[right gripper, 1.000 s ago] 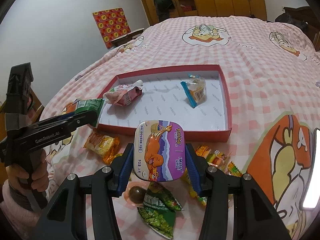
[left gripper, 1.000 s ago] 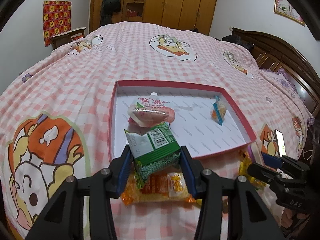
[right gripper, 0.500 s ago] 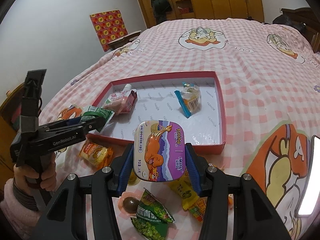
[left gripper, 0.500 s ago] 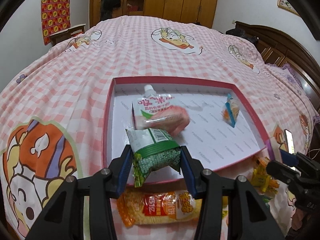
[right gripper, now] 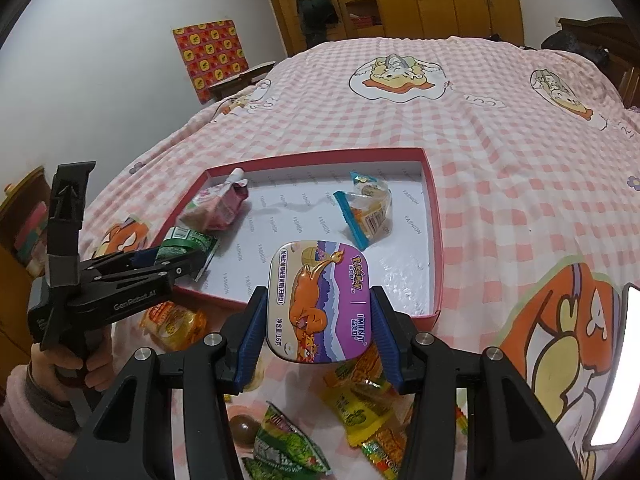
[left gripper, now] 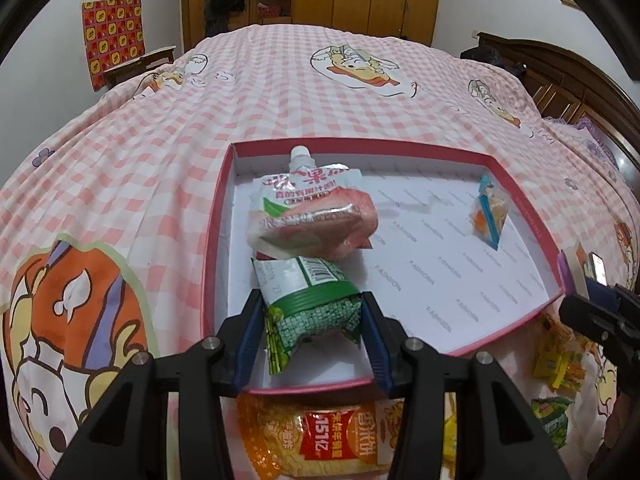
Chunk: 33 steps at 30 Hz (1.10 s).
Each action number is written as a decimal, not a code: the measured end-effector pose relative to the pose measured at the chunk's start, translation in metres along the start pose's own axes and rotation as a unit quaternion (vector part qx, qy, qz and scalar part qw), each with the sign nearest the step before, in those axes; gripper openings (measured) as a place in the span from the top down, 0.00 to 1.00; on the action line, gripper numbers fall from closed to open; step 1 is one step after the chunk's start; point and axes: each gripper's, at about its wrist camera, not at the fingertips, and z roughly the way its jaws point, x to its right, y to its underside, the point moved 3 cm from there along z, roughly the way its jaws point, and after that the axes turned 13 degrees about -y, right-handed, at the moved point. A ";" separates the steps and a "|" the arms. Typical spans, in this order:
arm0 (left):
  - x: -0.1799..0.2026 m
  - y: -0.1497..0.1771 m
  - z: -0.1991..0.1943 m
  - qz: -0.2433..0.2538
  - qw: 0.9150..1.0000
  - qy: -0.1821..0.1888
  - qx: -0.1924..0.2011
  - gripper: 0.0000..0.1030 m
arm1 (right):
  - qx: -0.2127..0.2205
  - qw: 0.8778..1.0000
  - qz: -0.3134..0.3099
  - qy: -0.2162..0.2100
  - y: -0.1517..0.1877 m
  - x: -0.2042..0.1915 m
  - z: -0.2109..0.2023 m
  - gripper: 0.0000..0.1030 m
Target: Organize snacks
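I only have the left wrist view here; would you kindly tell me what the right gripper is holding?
Observer: The right gripper is shut on a purple mint tin with an orange cartoon creature on its lid.
Operator: Thank you. Where is the tin relative to the tray?
Observer: In the right wrist view it overlaps the near rim of the red tray; how high it is, I cannot tell.
Operator: Is anything loose beneath it that I cannot see?
Observer: Yes, a round brown chocolate ball lies on the bedspread, beside a green wrapper.
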 end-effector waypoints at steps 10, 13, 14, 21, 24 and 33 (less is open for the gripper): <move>-0.001 -0.006 0.006 -0.010 1.000 0.000 0.004 0.52 | 0.002 1.000 -0.004 0.018 -0.009 0.007 0.012 0.51; 0.000 -0.007 0.009 -0.010 1.000 -0.002 0.005 0.52 | 0.000 1.000 -0.002 0.024 -0.014 0.011 0.018 0.51; 0.000 -0.007 0.010 -0.009 1.000 -0.004 0.006 0.52 | -0.001 1.000 -0.002 0.026 -0.015 0.012 0.019 0.51; 0.002 -0.006 0.015 -0.002 1.000 -0.010 0.006 0.52 | -0.005 0.999 -0.001 0.046 -0.019 0.023 0.030 0.51; 0.002 -0.005 0.015 -0.003 1.000 -0.010 0.006 0.52 | -0.008 0.999 0.003 0.051 -0.018 0.028 0.034 0.51; 0.003 -0.005 0.015 -0.002 1.000 -0.011 0.007 0.52 | -0.007 0.998 -0.005 0.060 -0.023 0.031 0.042 0.51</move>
